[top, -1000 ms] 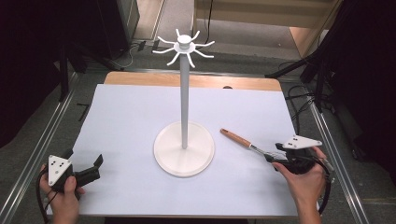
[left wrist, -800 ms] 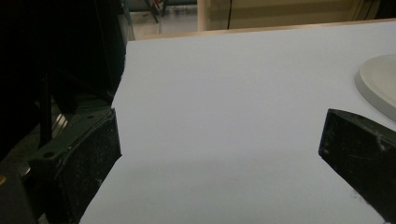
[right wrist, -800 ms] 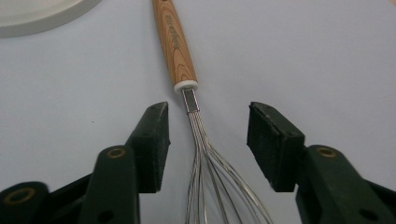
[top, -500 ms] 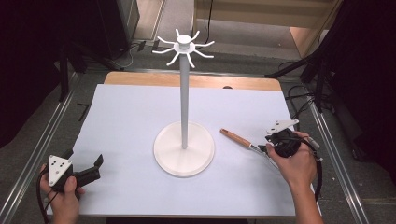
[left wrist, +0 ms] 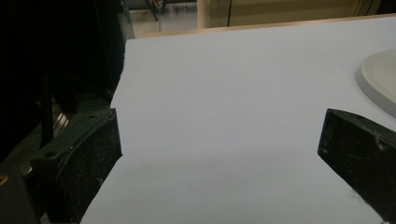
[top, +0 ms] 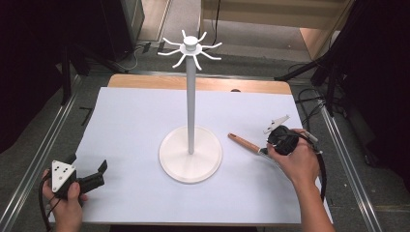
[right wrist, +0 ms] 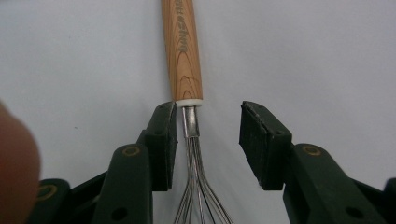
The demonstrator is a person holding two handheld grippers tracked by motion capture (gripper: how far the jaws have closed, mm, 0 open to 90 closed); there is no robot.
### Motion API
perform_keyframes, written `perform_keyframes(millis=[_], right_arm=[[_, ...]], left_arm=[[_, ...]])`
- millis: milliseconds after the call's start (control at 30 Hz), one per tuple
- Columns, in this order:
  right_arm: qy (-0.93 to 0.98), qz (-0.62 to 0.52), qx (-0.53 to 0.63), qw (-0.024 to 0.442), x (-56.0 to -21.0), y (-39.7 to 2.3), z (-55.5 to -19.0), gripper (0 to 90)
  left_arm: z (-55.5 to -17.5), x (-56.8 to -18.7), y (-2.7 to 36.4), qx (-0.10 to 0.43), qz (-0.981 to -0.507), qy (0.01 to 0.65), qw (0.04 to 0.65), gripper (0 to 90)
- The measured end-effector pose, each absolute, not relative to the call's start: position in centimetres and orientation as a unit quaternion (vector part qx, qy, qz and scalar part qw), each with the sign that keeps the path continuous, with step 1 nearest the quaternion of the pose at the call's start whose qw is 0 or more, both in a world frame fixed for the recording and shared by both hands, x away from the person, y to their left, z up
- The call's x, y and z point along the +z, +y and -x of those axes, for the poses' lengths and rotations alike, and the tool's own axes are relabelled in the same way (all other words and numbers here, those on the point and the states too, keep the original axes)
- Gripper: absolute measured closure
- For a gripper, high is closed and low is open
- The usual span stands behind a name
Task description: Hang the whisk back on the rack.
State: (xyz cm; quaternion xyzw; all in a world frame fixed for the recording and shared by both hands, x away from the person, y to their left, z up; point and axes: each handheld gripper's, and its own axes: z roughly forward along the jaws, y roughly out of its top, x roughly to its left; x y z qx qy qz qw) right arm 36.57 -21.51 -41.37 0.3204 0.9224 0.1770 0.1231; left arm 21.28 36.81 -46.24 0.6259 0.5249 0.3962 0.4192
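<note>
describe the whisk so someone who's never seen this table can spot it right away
Start at the tall white stand with hooks on top, in the middle of the white-covered table. Right of its round base, the whisk lies flat, its handle pointing toward the stand and its metal wires between the jaws of the right gripper. Its light wooden handle is the only wood-coloured thing on the white sheet.

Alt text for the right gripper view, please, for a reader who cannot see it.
The right gripper straddles a whisk lying on a white surface, its black jaws either side of the metal neck where wires meet the wooden handle. The jaws have just been closing; a gap remains beside one pad.
</note>
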Motion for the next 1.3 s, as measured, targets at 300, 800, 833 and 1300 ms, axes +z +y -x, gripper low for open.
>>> perform_keyframes(millis=[300, 800, 833, 1300], right_arm=[[0.932, -0.314, 0.151, 0.100, -41.9, -19.9, -37.7, 57.9], [0.938, -0.322, 0.111, 0.072, -42.6, -17.9, -39.1, 57.7], [0.939, -0.320, 0.105, 0.071, -42.8, -17.9, -39.3, 57.7], [0.943, -0.322, 0.073, 0.049, -43.7, -16.8, -40.5, 61.0]], left_arm=[[-21.3, -46.3, 36.8, 0.396, -0.626, 0.523, 0.422, 0.2], [-21.3, -46.3, 36.8, 0.396, -0.627, 0.521, 0.422, 0.2], [-21.3, -46.3, 36.8, 0.396, -0.627, 0.522, 0.422, 0.2], [-21.3, -46.3, 36.8, 0.395, -0.627, 0.521, 0.423, 0.2]])
